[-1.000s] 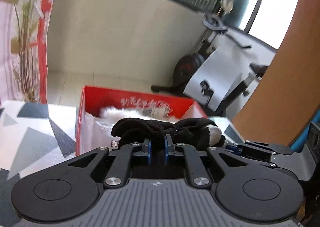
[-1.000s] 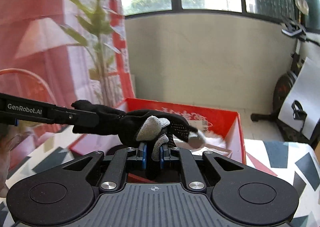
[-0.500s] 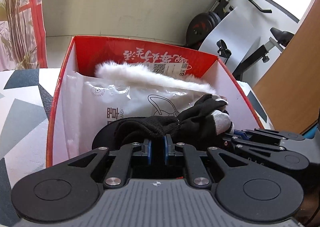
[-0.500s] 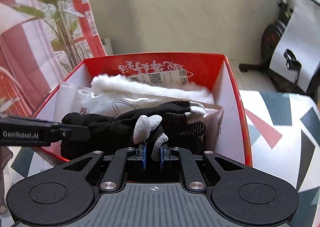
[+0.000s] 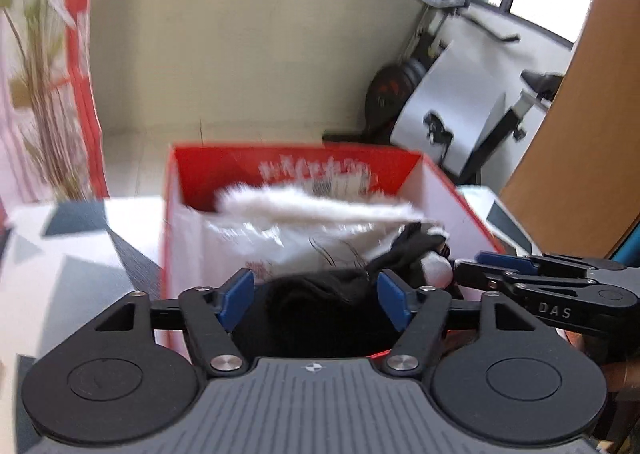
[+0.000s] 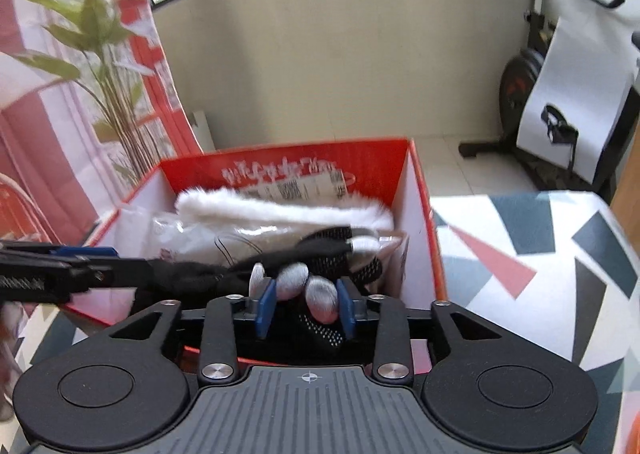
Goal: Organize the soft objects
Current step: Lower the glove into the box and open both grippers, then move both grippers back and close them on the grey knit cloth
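Observation:
A black glove [image 5: 320, 302] with grey fingertips lies at the near end of the red cardboard box [image 5: 292, 151], on a clear plastic packet [image 5: 248, 238]. Behind it lies a white furry item [image 5: 312, 205]. My left gripper [image 5: 314, 282] is opening; its blue pads stand wide on either side of the glove's cuff without pressing it. My right gripper [image 6: 306, 294] is opening too, with the glove's [image 6: 320, 254] grey fingertips loose between its pads. Each gripper shows in the other's view: the right gripper [image 5: 480, 266] at the right, the left gripper [image 6: 112, 266] at the left.
The red box [image 6: 420, 193] stands on a table with a patterned cloth [image 6: 520, 254] of grey and pink triangles. A potted plant [image 6: 100, 53] and red curtain stand to the left. An exercise bike [image 6: 560, 93] stands on the floor beyond. A wooden panel [image 5: 592, 133] rises at the right.
Both grippers' jaws have spread apart and let go of the black glove, which now rests in the box. Both views have tilted up from the box's inside.

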### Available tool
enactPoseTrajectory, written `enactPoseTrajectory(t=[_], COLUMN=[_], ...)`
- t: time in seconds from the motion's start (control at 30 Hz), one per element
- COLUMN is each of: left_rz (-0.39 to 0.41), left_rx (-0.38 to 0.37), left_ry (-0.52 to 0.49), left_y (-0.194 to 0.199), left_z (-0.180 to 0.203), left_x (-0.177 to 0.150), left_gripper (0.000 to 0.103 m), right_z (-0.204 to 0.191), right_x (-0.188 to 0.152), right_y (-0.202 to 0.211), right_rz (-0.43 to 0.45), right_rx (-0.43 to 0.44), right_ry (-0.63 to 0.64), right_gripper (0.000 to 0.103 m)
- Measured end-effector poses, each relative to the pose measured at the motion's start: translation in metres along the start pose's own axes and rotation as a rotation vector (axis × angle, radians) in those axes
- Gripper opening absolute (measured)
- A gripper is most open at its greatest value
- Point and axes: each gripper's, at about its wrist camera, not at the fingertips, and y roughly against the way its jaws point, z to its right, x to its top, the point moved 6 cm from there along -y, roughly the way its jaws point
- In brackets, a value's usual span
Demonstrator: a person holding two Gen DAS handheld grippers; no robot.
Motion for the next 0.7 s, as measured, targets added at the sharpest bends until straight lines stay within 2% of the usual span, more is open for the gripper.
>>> enactPoseTrajectory(t=[0.07,0.13,0.27,0.4,0.57,0.7], left_rz=[0.062,0.109,0.149,0.147,0.12,0.051], left_rx=[0.028,0.062,0.126,0.176,0.205,0.189], left_ry=[-0.007,-0.001,-0.005,0.003,0.141,0.242], left_y=[0.023,0.043,0.071,0.085,0.084,0.076], left_z=[-0.007,-0.015,-0.023,-0.031,-0.047,-0.059], left_x=[-0.002,-0.01,-0.037,-0.073,-0.115,-0.148], left_gripper=[0.078,0.078,0.078,0.078,0.078,0.078], right_z=[0.001,0.001,-0.002,-0.001,0.004,0.001], right_x=[-0.003,-0.008,-0.028,-0.054,-0.084,-0.111], right_y=[0.015,0.029,0.054,0.068,0.063,0.051], right_rz=[0.046,0.081,0.133,0.16,0.139,0.086], right_rx=[0.01,0.035,0.073,0.068,0.046,0.034], right_ry=[0.011,0.022,0.051,0.031,-0.059,-0.093], right_gripper=[0.036,0.039,0.039,0.04,0.04,0.042])
